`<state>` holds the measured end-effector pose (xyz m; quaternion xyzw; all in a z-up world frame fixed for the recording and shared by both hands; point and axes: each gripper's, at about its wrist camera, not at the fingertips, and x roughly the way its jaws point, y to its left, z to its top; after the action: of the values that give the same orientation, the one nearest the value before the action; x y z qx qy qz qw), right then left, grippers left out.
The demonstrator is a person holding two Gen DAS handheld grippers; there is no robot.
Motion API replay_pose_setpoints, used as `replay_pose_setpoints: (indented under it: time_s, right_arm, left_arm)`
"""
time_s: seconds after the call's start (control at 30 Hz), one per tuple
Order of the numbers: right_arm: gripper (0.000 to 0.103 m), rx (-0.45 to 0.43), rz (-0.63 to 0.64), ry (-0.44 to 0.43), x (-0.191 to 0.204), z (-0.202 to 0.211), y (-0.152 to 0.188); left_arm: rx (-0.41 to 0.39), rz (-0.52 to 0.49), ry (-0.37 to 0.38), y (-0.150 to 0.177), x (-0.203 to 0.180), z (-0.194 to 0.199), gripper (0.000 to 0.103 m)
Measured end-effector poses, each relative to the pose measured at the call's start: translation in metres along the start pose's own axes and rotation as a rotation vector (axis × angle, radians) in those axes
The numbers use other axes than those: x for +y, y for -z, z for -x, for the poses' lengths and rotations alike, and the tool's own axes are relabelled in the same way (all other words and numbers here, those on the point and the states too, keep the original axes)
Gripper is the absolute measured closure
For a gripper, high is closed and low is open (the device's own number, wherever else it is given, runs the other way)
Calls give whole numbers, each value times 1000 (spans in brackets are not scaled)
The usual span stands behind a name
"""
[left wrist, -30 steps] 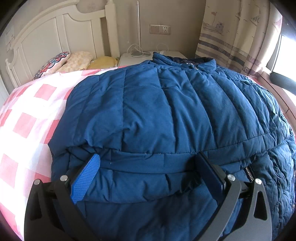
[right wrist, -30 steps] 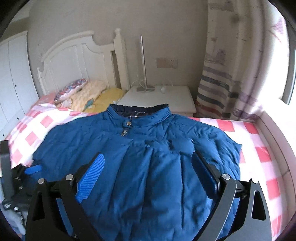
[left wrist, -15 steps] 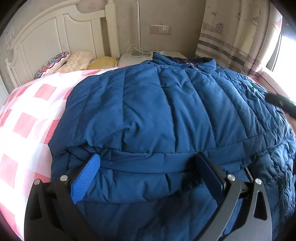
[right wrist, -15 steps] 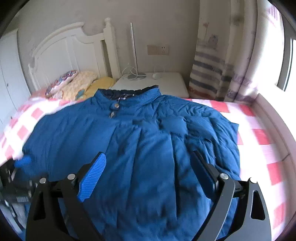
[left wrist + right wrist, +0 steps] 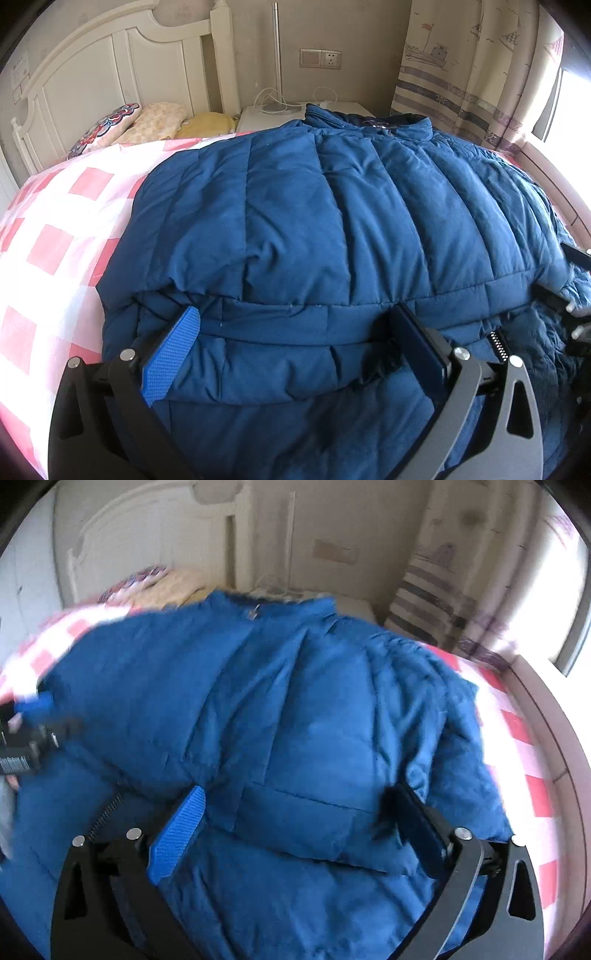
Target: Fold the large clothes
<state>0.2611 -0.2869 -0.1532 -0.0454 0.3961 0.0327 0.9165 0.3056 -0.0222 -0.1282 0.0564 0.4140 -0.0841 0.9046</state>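
Blue quilted padding filled both of your wrist views: the down jacket [image 5: 332, 229] lay spread across the bed [image 5: 55, 251], collar toward the far headboard [image 5: 110, 66] and hem at the near edge beneath your tools. Judged from how it lay, the folding was barely begun. In the left view a padded panel sat doubled over the lower layer along the near hem, so one fold may have been laid, though you could not be sure. The body was otherwise full width, and the crosswise folds that would make a compact bundle were not yet done.

Your left gripper [image 5: 295, 343] stood with its fingers spread wide on either side of the thick hem roll; whether the fingers pressed it or only straddled it, the picture did not settle. Your right gripper [image 5: 306, 819] was likewise wide, its fingers having just been opening further, with a raised padded fold of the jacket between them but no visible pinch.

Against the frame a second earlier, the left view matched almost exactly. The right view differed a good deal: then it looked from higher up, with the jacket small and the nightstand [image 5: 273, 114] clear beyond it; now the cloth loomed close, blurred and tilted, with the right side of the jacket directly under the fingers.
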Motion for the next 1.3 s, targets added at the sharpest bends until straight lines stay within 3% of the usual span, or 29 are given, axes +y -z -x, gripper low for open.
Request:
replay_pose_setpoints:
  time_s: [0.2, 0.33, 0.5, 0.57, 0.63, 0.7, 0.77, 0.83, 0.93, 1.03, 1.17, 1.23, 1.3]
  right_arm:
    - [5, -25, -62, -16, -5, 19, 5]
    - [4, 27, -34, -17, 2, 13, 16]
    - [4, 26, -90, -32, -4, 29, 15]
    - [4, -12, -89, -72, -2, 50, 23]
    - [4, -24, -31, -58, 5, 63, 33]
    - [4, 17, -3, -72, 10, 60, 46]
    - [4, 118, -10, -89, 12, 40, 63]
    - [4, 96, -19, -82, 12, 47, 64]
    - [4, 91, -52, -78, 11, 62, 68]
    - [4, 42, -38, -140, 13, 87, 80]
    - [4, 115, 54, -159, 26, 79, 104]
    - [4, 97, 48, -163, 25, 86, 108]
    - [4, 99, 33, -135, 24, 94, 110]
  left_arm:
    - [-3, 1, -1, 0, 0, -1, 2]
    - [-1, -3, -9, 1, -1, -1, 2]
    - [33, -2, -21, 3, 1, 7, 2]
    - [44, 26, -27, 11, 0, 25, 2]
    - [10, 44, 57, 26, -4, 54, 2]
    - [-1, 32, 95, 41, -12, 67, 2]
    - [32, -4, 78, 60, -24, 62, 2]
    - [85, -36, 41, 75, -30, 45, 2]
    - [91, -20, 10, 76, -28, 53, 2]
    - [78, 34, 35, 84, -20, 70, 2]
    - [87, 14, 18, 109, -20, 75, 2]
    - [51, -9, 8, 116, -24, 81, 2]
    - [72, 10, -3, 119, -22, 90, 2]
